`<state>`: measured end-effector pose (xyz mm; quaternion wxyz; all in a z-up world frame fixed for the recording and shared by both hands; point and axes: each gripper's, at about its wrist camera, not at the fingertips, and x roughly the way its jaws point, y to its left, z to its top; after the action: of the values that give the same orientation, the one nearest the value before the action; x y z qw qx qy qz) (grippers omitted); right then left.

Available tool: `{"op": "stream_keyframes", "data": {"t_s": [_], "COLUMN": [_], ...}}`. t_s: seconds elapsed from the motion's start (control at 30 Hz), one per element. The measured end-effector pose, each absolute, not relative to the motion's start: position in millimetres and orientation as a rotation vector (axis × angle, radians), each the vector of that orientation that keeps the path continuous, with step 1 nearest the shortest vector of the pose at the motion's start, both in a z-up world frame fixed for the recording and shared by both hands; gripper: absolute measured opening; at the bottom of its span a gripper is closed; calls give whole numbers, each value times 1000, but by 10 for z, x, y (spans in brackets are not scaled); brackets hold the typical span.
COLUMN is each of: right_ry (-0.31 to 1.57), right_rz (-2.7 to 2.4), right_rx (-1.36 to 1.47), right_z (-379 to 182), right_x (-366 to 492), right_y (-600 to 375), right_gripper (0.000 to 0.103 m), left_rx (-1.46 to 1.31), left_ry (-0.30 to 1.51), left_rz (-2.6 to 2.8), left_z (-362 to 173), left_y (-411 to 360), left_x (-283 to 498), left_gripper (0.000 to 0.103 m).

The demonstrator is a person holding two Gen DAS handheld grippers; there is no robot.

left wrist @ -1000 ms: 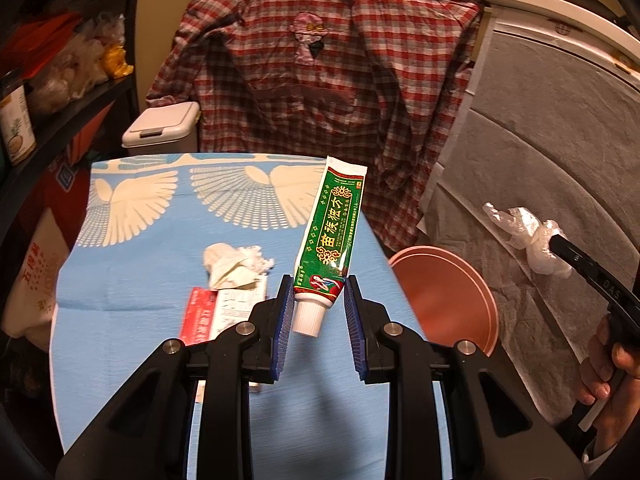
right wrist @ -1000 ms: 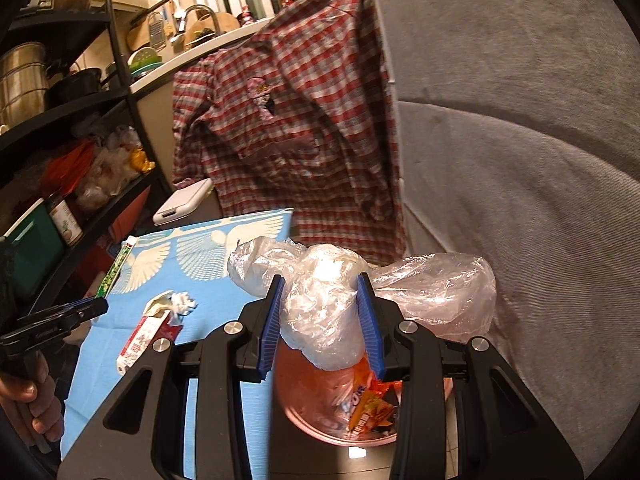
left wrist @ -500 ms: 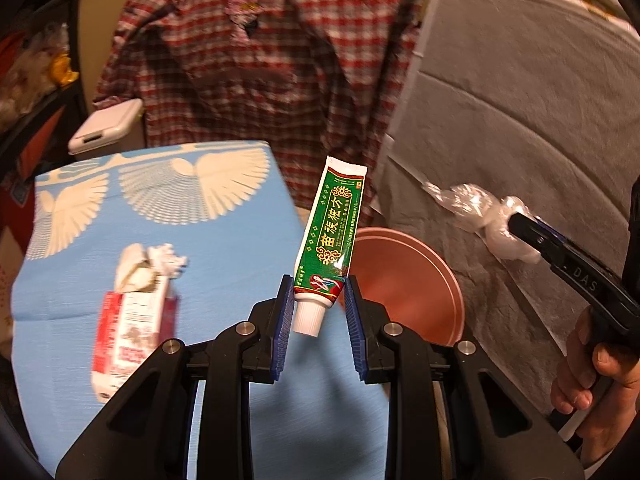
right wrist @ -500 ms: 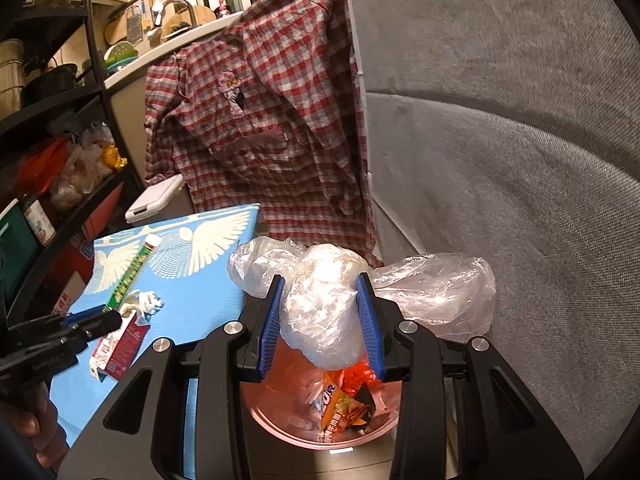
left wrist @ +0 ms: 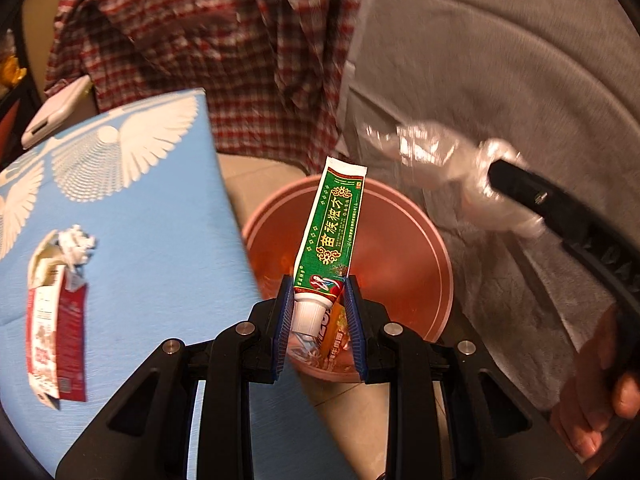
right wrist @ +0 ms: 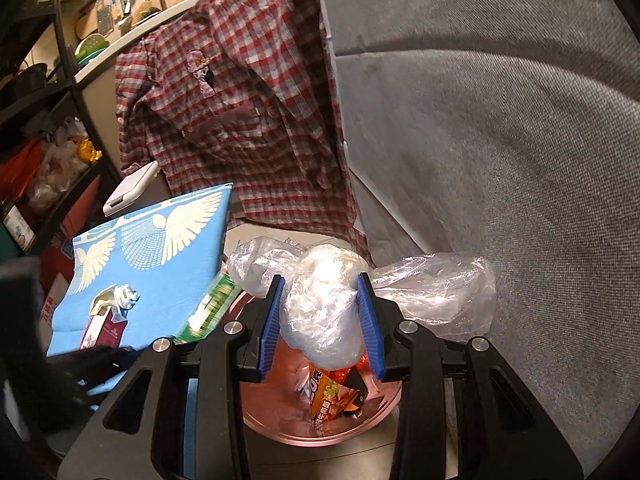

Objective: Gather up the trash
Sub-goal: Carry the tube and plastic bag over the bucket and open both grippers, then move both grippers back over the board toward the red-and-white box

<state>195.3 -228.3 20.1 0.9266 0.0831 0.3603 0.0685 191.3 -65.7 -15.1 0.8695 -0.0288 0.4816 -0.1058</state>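
Observation:
My left gripper is shut on a green toothpaste tube, held upright by its white cap end above the pink trash bin. My right gripper is shut on a crumpled clear plastic bag above the same bin, which holds an orange snack wrapper. The tube shows blurred at the left in the right wrist view. The bag and right gripper show at the right in the left wrist view. A torn red-and-white carton and crumpled tissue lie on the blue table cloth.
A red plaid shirt hangs behind the bin. A grey sofa fills the right side. A white lidded bin stands beyond the table. Dark shelves with goods stand at the left.
My left gripper has carried the toothpaste tube right, from over the table to above the pink bin. My right gripper with the plastic bag has come in over the bin.

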Motion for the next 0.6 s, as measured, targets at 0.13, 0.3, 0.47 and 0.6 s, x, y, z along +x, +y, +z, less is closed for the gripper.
{"op": "stream_keyframes", "data": {"t_s": [0.13,0.3,0.47,0.6], "right_ry": [747,770,784,777], "right_rz": [139,172,184,182], "right_rx": [177,168,125,112], "right_z": [179,139,97,117], "right_x": [1992,2022,2003,1966], "right_y": [-2303,-2228,-2096,-2066], "right_gripper": [37,41,55,55], "left_rx": [-63,-93,-111,-115], "left_ry": [1025,996,965,942], "left_rz": [-242,-238,-214,-192], "left_z": [-256,-191,-83,9], "left_y": [-757,-652,-373,-135], "left_x": [2004,1975,1878,1767], "left_gripper": [27,31,31,31]}}
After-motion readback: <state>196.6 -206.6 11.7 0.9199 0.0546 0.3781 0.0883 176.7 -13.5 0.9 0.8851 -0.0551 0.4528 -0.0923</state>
